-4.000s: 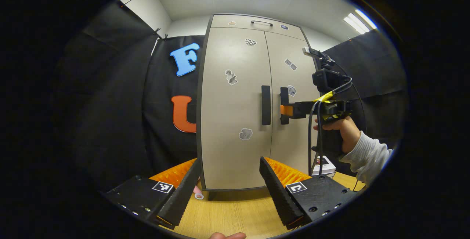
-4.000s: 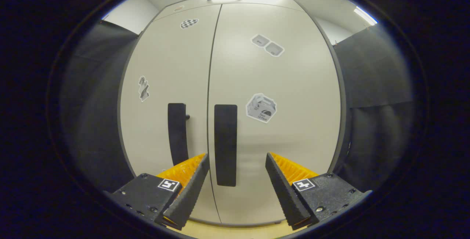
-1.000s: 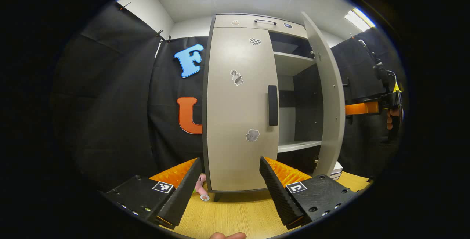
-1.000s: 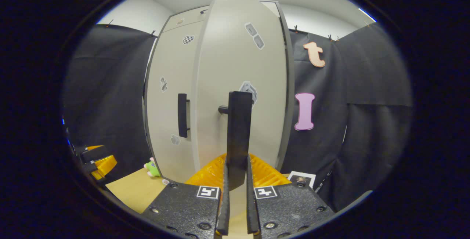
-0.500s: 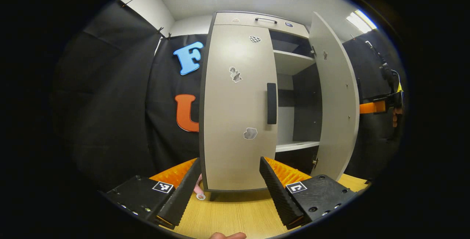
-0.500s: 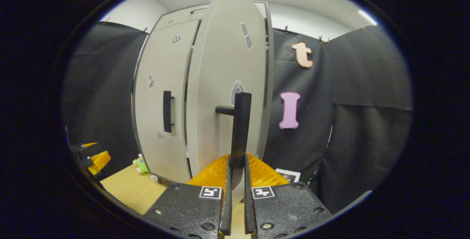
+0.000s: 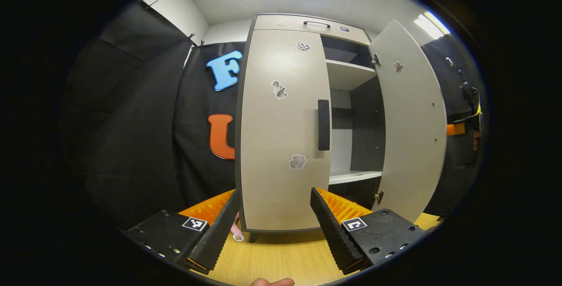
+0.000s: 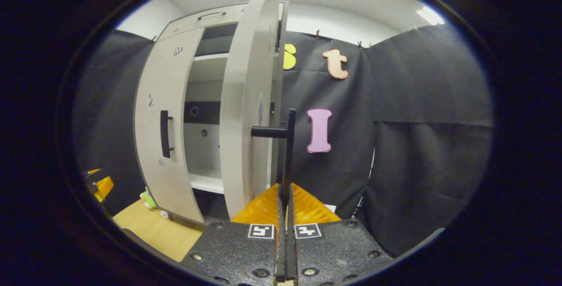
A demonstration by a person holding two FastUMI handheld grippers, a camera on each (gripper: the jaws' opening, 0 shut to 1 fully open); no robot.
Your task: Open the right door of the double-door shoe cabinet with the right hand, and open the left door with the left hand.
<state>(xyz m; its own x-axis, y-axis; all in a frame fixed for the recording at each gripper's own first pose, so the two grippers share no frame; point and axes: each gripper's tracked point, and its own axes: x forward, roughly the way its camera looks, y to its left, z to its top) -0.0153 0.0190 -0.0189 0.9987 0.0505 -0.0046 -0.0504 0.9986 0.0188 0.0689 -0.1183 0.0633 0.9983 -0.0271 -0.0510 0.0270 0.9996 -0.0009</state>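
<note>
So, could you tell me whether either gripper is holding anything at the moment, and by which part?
The right gripper is clamped on the lower end of the right door's handle. The left gripper is open and holds nothing.

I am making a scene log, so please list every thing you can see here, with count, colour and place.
shoe cabinet: one, beige, standing on the table
left door: one, beige, closed
left door handle: one, black, at that door's inner edge
right door: one, beige, swung open
right door handle: one, black, between the right tongs
shelves: two visible, pale, inside the cabinet
stickers: several, grey, on the doors
table: one, wooden, under the cabinet
small toy: one, green, beside the cabinet's foot
left tongs: open, black with orange, facing the left door
right tongs: shut on the right door handle
</note>
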